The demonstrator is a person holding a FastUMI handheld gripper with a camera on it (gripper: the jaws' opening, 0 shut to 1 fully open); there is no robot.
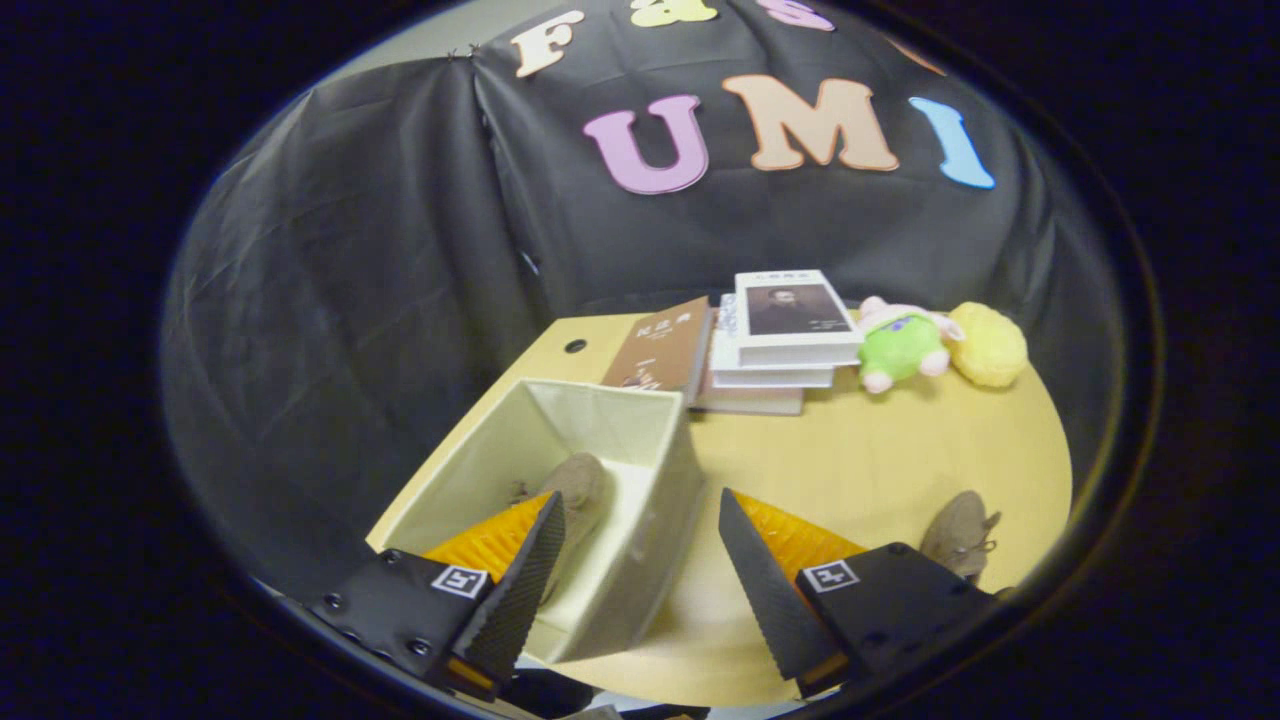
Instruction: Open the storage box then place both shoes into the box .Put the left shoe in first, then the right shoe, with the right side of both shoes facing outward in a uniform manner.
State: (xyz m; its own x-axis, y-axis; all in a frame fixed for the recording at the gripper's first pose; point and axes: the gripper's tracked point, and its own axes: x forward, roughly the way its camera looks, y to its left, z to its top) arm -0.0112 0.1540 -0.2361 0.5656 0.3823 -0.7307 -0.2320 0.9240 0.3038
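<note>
We see the open storage box (560, 480) already holding one tan shoe (578, 490); its mate (958, 535) lies on the tabletop (870, 450) beyond our right finger. Our tool (640, 560) hovers with fingers spread, empty, likely ready for that second shoe.

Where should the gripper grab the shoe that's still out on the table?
Probably the collar rim of the shoe on the table, coming from above. It sits upright, laced opening up, so one finger could slip inside and one outside. The gripper has its jaws open, straddling the wall of the storage box, which holds the other shoe.
</note>
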